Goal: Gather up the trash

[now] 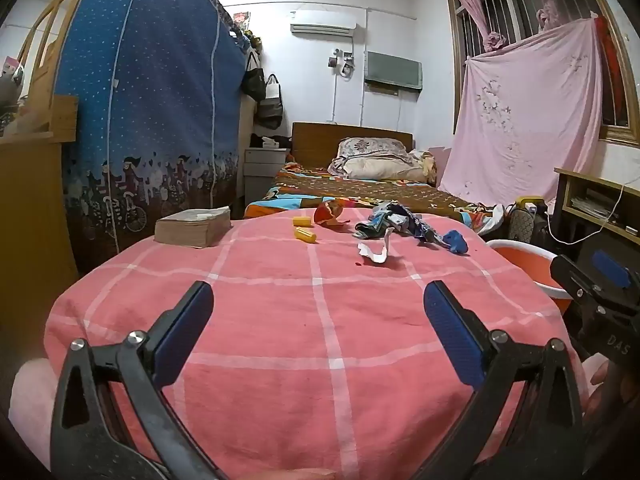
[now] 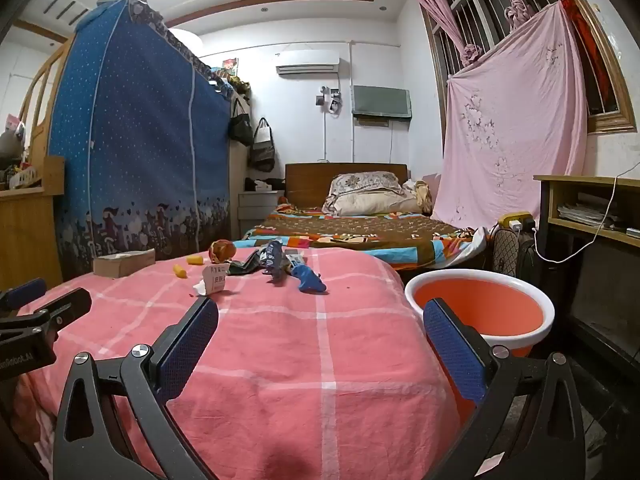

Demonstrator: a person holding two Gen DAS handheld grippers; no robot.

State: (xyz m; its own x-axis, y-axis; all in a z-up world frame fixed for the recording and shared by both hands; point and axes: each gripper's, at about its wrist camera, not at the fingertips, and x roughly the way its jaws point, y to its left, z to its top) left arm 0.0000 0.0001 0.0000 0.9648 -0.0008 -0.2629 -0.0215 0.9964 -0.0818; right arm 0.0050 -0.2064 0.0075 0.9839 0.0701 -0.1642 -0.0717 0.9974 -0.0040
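Note:
Trash lies at the far end of a table under a pink checked cloth [image 1: 320, 320]: two yellow caps [image 1: 304, 228], a red-orange wrapper [image 1: 328, 214], a white paper scrap [image 1: 374, 250], crumpled dark wrappers [image 1: 396, 224] and a blue wrapper [image 1: 456, 242]. In the right wrist view the same heap shows: white scrap [image 2: 214, 278], dark wrappers [image 2: 268, 262], blue wrapper [image 2: 310, 280]. My left gripper [image 1: 318, 300] hangs open over the near cloth, nothing between its fingers. My right gripper [image 2: 320, 316] is open too, well short of the trash. An orange bucket [image 2: 480, 308] with a white rim stands right of the table.
A thick book [image 1: 194, 226] lies on the table's far left corner. Beyond the table is a bed [image 1: 352, 192], a blue fabric wardrobe [image 1: 148, 100] on the left, a wooden desk [image 2: 592, 208] on the right. The other gripper shows at each view's edge.

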